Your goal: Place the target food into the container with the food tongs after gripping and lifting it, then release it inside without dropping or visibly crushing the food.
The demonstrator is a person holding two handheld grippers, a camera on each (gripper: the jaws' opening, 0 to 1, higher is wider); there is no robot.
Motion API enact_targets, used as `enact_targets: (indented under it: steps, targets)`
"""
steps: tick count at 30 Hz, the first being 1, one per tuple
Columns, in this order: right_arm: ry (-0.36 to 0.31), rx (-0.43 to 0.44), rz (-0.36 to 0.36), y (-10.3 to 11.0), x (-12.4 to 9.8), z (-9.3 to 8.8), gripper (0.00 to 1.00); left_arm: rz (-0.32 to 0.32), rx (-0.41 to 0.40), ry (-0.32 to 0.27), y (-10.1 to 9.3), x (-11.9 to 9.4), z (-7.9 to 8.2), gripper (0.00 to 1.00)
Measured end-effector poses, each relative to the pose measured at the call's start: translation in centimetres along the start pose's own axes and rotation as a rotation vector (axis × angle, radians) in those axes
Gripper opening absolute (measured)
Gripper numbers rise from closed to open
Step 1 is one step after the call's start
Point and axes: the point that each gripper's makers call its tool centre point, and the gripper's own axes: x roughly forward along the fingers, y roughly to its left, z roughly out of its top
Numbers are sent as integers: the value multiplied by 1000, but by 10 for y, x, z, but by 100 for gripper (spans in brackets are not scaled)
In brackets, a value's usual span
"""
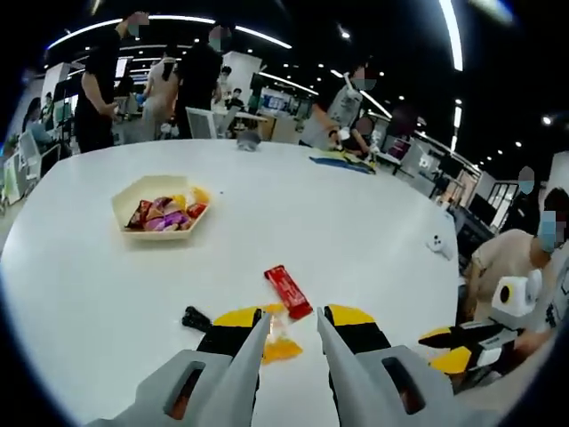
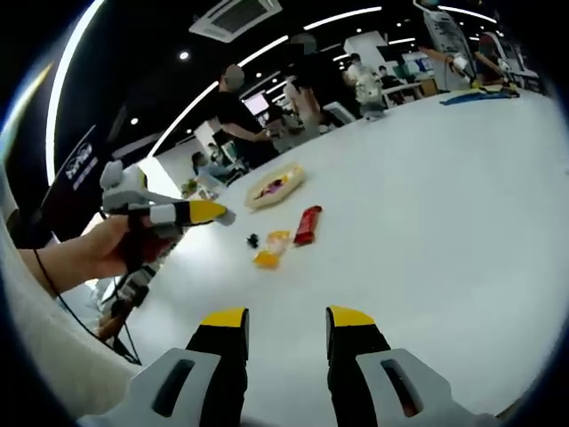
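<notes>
Low in the left gripper view, the left gripper (image 1: 289, 325) has its jaws spread around a yellow packet (image 1: 281, 345), with a red bar (image 1: 288, 291) just above and the tray (image 1: 133, 197) upper left. Bottom-centre, the right gripper (image 2: 286, 318) is spread, empty.
</notes>
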Motion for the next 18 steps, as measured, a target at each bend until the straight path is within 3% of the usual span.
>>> enact_targets:
  steps: [10, 18]
  targets:
    - [-1, 13, -18, -14, -11, 2, 35, 21, -4, 5, -7, 11, -1, 27]
    - [3, 17, -14, -19, -14, 1, 35, 80, 10, 27, 2, 19, -9, 27]
